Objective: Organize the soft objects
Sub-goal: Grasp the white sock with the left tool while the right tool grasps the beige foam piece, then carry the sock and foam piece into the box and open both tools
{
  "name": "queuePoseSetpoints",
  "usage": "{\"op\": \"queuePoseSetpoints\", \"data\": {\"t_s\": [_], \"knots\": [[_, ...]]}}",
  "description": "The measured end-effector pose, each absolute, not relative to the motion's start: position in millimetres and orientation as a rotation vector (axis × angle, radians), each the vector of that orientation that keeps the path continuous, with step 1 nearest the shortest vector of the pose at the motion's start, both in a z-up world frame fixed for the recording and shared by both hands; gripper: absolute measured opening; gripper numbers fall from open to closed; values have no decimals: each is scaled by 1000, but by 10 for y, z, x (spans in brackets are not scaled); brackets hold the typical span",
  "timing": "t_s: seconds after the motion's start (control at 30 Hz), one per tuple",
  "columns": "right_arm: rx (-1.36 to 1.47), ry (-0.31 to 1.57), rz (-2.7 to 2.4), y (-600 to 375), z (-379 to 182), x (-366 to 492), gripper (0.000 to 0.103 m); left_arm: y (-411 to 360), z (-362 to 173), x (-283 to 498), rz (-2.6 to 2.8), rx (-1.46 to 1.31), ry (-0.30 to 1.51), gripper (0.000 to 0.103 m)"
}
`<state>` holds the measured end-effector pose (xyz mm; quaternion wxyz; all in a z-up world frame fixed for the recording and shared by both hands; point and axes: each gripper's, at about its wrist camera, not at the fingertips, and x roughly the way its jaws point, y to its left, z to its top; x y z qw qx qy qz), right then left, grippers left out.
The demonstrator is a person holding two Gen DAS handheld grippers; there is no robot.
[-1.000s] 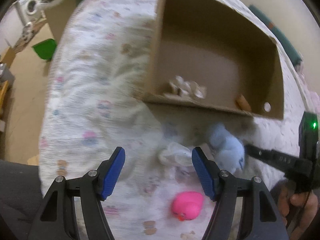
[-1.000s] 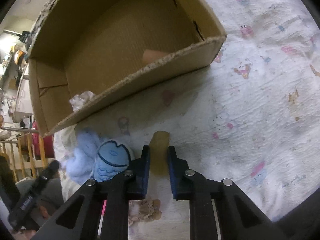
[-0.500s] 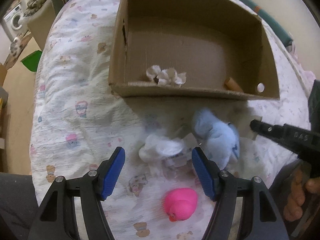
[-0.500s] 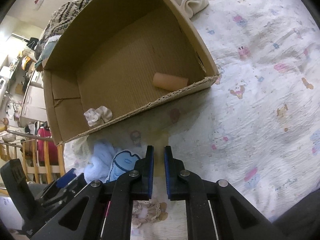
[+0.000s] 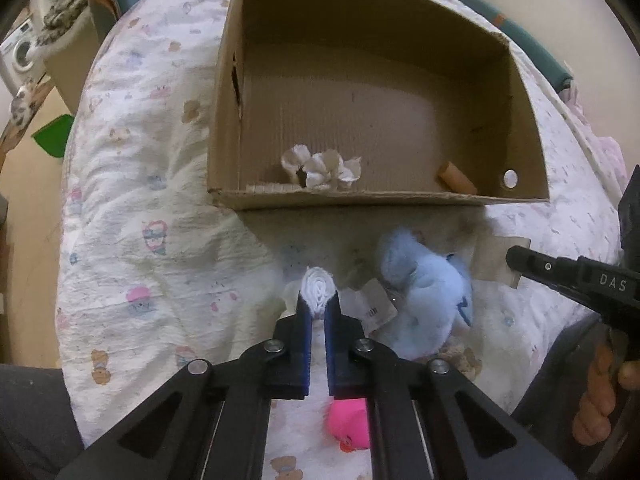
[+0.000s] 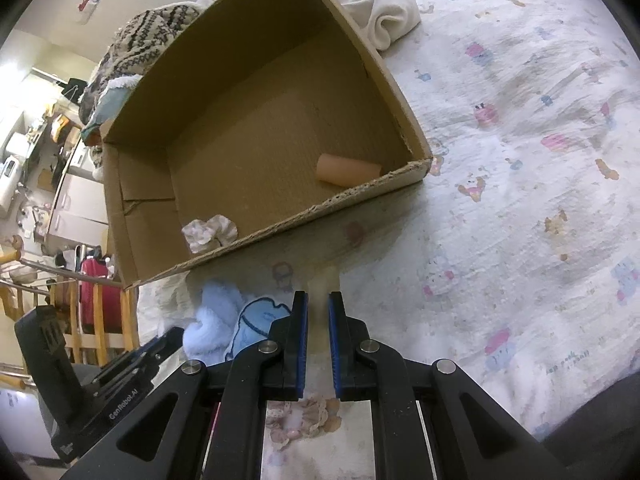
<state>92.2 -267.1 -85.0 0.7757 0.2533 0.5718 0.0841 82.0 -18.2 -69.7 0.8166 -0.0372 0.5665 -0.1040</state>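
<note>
Left gripper (image 5: 319,305), wide apart moments ago, now clamps white cloth (image 5: 318,290); right gripper (image 6: 318,312) pinches pale strip (image 6: 325,284). Risk: shallow tip grip lets cloth slip before cardboard box (image 5: 360,200) ahead.

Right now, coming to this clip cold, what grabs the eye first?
The open cardboard box on the printed bedspread, holding only a crumpled white scrunchie by its near wall and a small tan roll toward its right corner. In front of it, the left gripper is shut on a bunched white cloth, with a pale blue plush toy just to its right. The right gripper pinches a flat pale yellowish piece.
</note>
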Motion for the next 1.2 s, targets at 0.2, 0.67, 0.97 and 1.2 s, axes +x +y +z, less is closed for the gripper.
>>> {"op": "queuePoseSetpoints", "data": {"t_s": [0.2,0.67,0.97,1.2], "knots": [[564,1163,222,-2753,-616,789,11,-44,-447,673,-195,-87,1137,6],[551,1039,324,-2686,-30,726,11,169,292,691,-148,-120,963,6],[517,1015,357,-2581,37,1052,11,-134,430,1077,-202,-41,929,6],[521,946,403,-2523,-2,1291,12,-312,337,1336,-265,-21,912,6]]}}
